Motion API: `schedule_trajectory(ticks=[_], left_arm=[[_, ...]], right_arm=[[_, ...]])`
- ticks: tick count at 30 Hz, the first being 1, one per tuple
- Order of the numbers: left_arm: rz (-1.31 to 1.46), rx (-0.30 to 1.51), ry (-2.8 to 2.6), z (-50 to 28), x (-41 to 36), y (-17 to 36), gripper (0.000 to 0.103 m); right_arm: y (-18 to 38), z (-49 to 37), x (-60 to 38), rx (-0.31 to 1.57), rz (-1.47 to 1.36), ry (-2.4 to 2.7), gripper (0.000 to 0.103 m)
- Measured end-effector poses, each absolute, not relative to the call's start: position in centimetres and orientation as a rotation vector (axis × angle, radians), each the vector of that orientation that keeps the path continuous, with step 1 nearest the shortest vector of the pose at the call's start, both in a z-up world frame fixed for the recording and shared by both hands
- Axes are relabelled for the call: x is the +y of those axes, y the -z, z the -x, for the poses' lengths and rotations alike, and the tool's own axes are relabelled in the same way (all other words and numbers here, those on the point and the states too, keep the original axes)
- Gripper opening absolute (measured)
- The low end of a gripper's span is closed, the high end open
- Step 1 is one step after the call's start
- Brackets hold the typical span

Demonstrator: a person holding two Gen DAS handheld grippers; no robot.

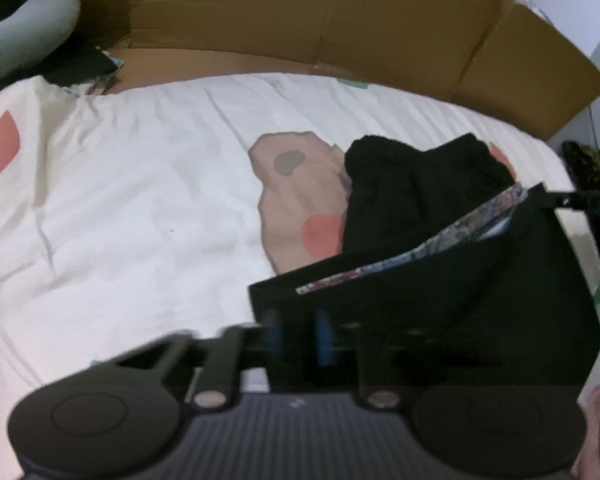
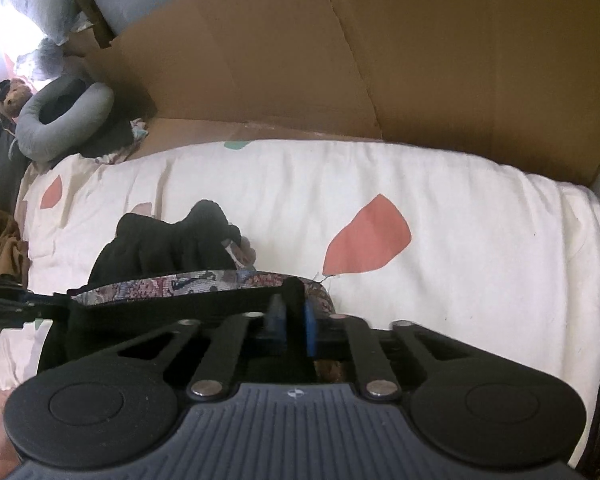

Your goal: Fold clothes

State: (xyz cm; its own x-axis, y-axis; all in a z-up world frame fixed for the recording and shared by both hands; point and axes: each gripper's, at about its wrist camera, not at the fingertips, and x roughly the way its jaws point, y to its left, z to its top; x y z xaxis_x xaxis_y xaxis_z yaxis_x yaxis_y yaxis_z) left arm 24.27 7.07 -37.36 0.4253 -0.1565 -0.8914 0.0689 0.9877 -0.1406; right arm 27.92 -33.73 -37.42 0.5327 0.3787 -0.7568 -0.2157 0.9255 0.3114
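Left wrist view: looked steeply down from just behind the left gripper [image 1: 296,330], close over the sheet [image 1: 120,208], toward the cardboard [image 1: 300,20] behind. Right wrist view: looked down less steeply along the right gripper [image 2: 294,320], equally near, with more cardboard [image 2: 380,60] filling the top. Shared by both: the black garment [image 1: 420,208] [image 2: 160,248] with its patterned band, stretched between the grippers, plus the sheet [image 2: 480,208] and the grey cushion [image 1: 24,28] [image 2: 60,120] at far left.
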Motion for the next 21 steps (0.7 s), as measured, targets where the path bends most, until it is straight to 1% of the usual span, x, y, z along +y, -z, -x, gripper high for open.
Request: schedule_trajectory(ticks=[1,10,14,17,18,19,20,21], left_arm=[[0.088,1.118,0.142,-24.2,7.2,37.2,0.004],[0.130,1.066,0.096,-24.0,8.6,35.9,0.003],[0.109,1.073,0.093,-24.1,8.2,36.4,0.003],[0.111,1.097,0.096,-24.5,8.1,37.1,0.004],[0.107,1.101,0.096,-24.6,8.1,37.3,0.007],[0.098,1.106,0.094,-24.7,8.0,37.4,0.012],[0.089,1.111,0.089,-24.7,8.0,37.5,0.014],[0.087,1.118,0.090,-24.7,8.0,37.5,0.025]], right_arm=[[37.3,-27.8,-33.8,0.938,-0.181,-0.355,0.004],[35.3,-27.5,-34.3,0.859,-0.179,-0.330,0.003],[35.8,-28.1,-34.0,0.871,-0.162,-0.328,0.003],[37.2,-28.7,-33.7,0.907,-0.145,-0.327,0.003],[37.7,-28.8,-33.6,0.917,-0.147,-0.330,0.003],[38.2,-29.1,-33.6,0.933,-0.160,-0.341,0.004],[38.4,-29.2,-33.5,0.943,-0.172,-0.344,0.005],[38.5,-29.2,-33.6,0.947,-0.190,-0.342,0.007]])
